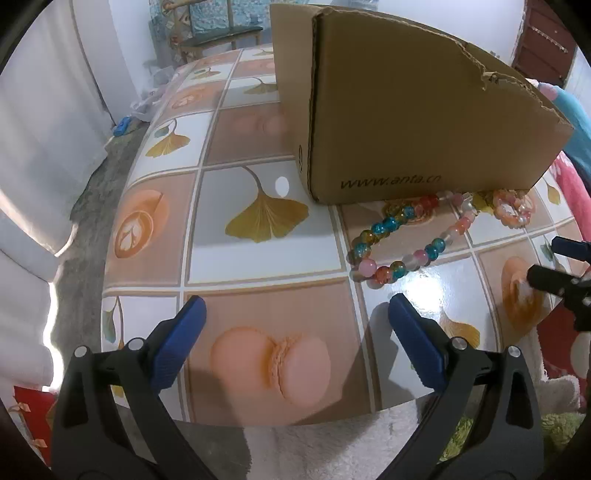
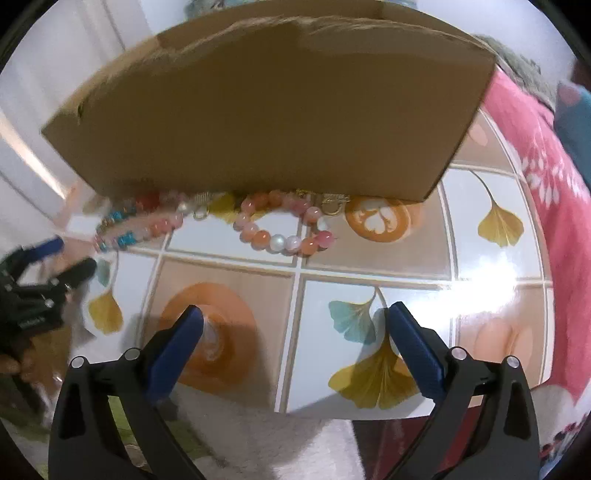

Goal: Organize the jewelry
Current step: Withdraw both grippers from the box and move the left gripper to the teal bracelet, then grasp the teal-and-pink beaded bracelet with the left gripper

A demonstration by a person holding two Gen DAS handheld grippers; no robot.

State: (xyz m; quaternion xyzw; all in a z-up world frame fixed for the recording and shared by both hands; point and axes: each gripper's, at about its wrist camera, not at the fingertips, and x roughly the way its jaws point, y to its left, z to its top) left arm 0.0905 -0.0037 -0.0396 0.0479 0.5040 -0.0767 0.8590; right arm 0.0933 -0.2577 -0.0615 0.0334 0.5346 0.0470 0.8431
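A multicoloured bead bracelet with blue, pink and orange beads lies on the table in front of a cardboard box. A pink and orange bead bracelet lies to its right, against the box. In the right wrist view the pink-orange bracelet lies ahead, the multicoloured one to the left, and the box stands behind both. My left gripper is open and empty, short of the bracelets. My right gripper is open and empty above the table's near edge; it also shows in the left wrist view.
The table has a glossy tile-pattern cover with ginkgo leaves and macarons. A pink fabric lies at the right. A white fluffy rug is below the table's edge. A chair stands far behind.
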